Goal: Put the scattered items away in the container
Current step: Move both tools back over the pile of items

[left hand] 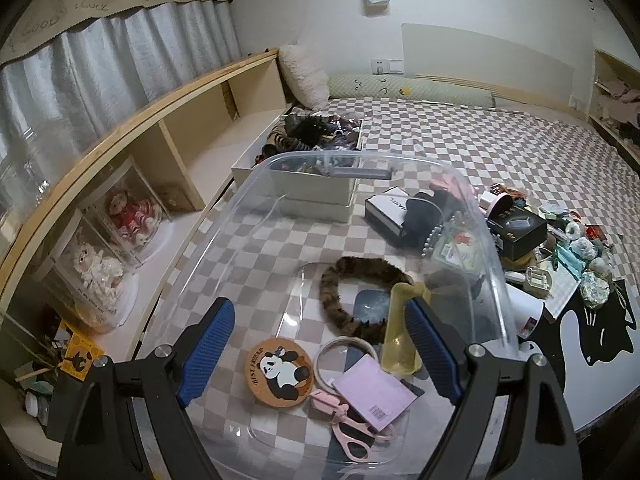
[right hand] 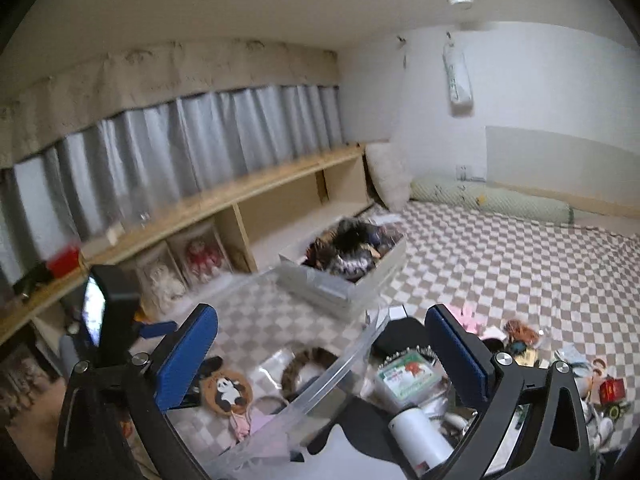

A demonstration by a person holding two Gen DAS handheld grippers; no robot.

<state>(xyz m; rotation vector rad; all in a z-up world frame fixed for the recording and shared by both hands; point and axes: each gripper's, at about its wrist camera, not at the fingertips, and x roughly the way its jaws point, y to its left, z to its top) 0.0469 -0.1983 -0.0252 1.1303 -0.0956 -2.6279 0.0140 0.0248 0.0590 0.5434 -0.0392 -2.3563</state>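
A clear plastic bin (left hand: 494,240) stands on the checked bed. In it lie a furry brown headband (left hand: 340,300), a round panda coaster (left hand: 279,372), a pink card (left hand: 374,396), pink scissors (left hand: 352,436), a clear ring (left hand: 348,348) and a yellow cup (left hand: 398,332). My left gripper (left hand: 320,348) is open and empty above the bin. My right gripper (right hand: 320,360) is open and empty over the bin's right rim (right hand: 340,368). Scattered items lie right of the bin: a black box (left hand: 518,232), a white Chanel box (left hand: 386,210), a small green-and-white pack (right hand: 406,378), a white tube (right hand: 416,436).
A white box of dark hair accessories (left hand: 308,148) stands behind the bin. A wooden shelf (left hand: 132,120) with dolls in clear cases (left hand: 120,220) runs along the left. A black-and-white cat-print sheet (left hand: 592,332) lies at the right. Pillows (left hand: 304,76) lie at the headboard.
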